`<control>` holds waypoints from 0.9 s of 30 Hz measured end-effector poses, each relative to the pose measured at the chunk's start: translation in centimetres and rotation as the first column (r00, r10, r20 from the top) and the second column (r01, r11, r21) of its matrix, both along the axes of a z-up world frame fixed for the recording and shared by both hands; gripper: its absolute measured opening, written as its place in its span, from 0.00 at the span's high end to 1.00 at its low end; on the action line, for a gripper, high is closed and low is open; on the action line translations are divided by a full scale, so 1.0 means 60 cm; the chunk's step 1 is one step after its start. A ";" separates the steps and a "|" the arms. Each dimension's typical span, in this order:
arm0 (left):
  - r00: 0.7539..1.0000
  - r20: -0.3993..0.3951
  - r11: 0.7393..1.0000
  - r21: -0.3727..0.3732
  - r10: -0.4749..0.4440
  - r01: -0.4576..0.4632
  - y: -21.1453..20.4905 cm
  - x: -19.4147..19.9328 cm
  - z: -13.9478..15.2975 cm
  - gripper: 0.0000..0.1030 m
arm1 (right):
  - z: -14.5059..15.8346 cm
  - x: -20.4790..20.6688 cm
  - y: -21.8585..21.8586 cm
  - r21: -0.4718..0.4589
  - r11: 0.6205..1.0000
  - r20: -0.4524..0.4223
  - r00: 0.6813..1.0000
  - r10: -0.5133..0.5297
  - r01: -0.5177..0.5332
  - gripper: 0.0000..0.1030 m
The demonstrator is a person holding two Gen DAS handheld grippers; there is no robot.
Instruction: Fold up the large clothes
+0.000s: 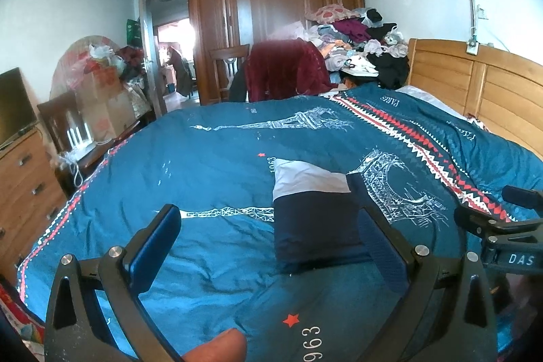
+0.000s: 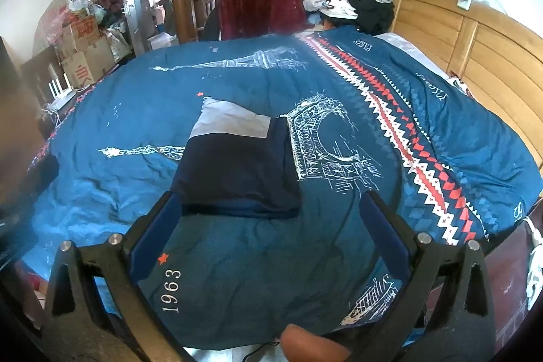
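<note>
- A bed under a blue quilt printed with white towers, an arch, red stars and "1963" fills the middle of both views, a red-and-white zigzag band crossing it at right
- A tall wooden wardrobe stands at upper centre of the left view, with a heap of loose clothes to its right and a wooden headboard at the right edge
- A folded garment, dark navy with a pale grey panel at its far end, lies flat on the quilt at centre frame in both views
- The left claw is spread wide and holds nothing; its right finger overlaps the garment's near right edge in frame
- The right claw is likewise wide open and empty, the garment's near edge lying just beyond its fingertips
</note>
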State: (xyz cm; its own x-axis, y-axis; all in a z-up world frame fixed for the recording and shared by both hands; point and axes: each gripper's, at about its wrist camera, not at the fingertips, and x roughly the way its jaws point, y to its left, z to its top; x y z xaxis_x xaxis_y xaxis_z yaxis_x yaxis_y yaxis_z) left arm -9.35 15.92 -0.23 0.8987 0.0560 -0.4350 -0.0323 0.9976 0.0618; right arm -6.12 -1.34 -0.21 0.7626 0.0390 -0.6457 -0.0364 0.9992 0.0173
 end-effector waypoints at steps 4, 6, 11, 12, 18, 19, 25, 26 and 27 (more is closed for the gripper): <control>1.000 0.011 1.000 0.001 0.004 -0.004 0.001 -0.002 0.000 0.00 | 0.000 0.001 0.000 0.016 1.000 -0.005 1.000 0.008 -0.008 0.00; 1.000 0.017 1.000 -0.002 0.004 -0.004 0.000 -0.004 0.000 0.00 | 0.001 0.000 -0.001 0.017 1.000 -0.004 1.000 0.007 -0.007 0.00; 1.000 0.020 1.000 0.005 -0.004 0.004 -0.007 -0.005 -0.001 0.00 | -0.002 0.000 -0.007 0.025 1.000 -0.007 1.000 -0.014 0.014 0.00; 1.000 0.020 1.000 0.008 -0.005 0.005 -0.008 -0.006 -0.001 0.00 | -0.003 0.000 -0.009 0.027 1.000 -0.007 1.000 -0.015 0.015 0.00; 1.000 0.018 1.000 0.018 -0.011 0.011 -0.014 -0.007 -0.003 0.00 | -0.005 0.002 -0.008 0.032 0.999 -0.011 1.000 -0.003 0.003 0.00; 1.000 0.019 1.000 0.017 -0.012 0.011 -0.014 -0.007 -0.002 0.00 | -0.005 0.002 -0.008 0.035 0.999 -0.014 1.000 -0.001 0.002 0.00; 1.000 0.015 1.000 0.015 -0.018 0.017 -0.016 -0.007 -0.003 0.00 | -0.013 0.006 -0.008 0.048 0.999 -0.020 1.000 0.011 -0.010 0.00; 1.000 0.014 1.000 0.015 -0.017 0.017 -0.016 -0.007 -0.004 0.00 | -0.014 0.007 -0.008 0.052 0.999 -0.023 1.000 0.014 -0.013 0.00; 1.000 0.014 1.000 0.017 -0.017 0.017 -0.016 -0.007 -0.004 0.00 | -0.015 0.008 -0.009 0.056 0.998 -0.028 0.999 0.017 -0.016 0.00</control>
State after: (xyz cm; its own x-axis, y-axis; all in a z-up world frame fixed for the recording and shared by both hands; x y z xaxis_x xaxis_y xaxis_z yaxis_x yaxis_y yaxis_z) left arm -9.76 14.96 -0.46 0.9058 0.0481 -0.4209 -0.0167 0.9968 0.0779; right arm -5.62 -1.85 -1.12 0.7428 0.0881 -0.6636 -0.0514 0.9959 0.0747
